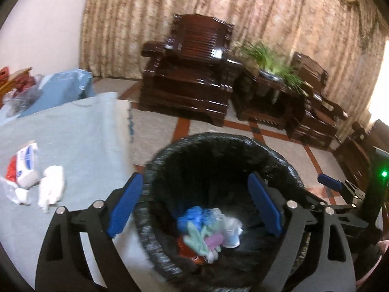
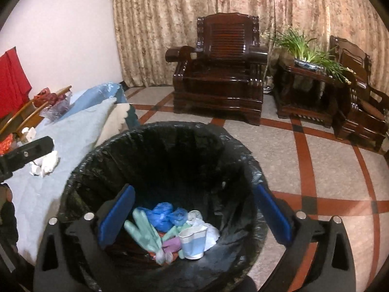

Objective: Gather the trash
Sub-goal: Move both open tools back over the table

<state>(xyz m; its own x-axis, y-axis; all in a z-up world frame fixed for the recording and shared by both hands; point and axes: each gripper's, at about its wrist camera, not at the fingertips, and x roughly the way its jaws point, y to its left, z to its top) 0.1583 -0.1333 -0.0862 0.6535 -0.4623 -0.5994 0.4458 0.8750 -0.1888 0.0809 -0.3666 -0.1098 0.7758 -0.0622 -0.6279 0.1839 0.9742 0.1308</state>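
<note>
listing, largest first: bin (image 2: 170, 146), black-lined, below both tools, its mouth opening upward; already inside, a heap of green gloves (image 2: 143, 231), blue wrappers (image 2: 163, 214) and a crushed paper cup (image 2: 194, 243), the cup's long axis running about 1 to 7 o'clock, mouth toward 11. bench (image 1: 73, 133) under pale blue cloth at 9 o'clock of the bin; left to collect there, crumpled tissues (image 1: 51, 187) and a tissue pack (image 1: 26, 165), long axis about 12 to 6. left tool (image 1: 194, 206) and right tool (image 2: 194, 216): both spread wide, empty. judged partway done.
</note>
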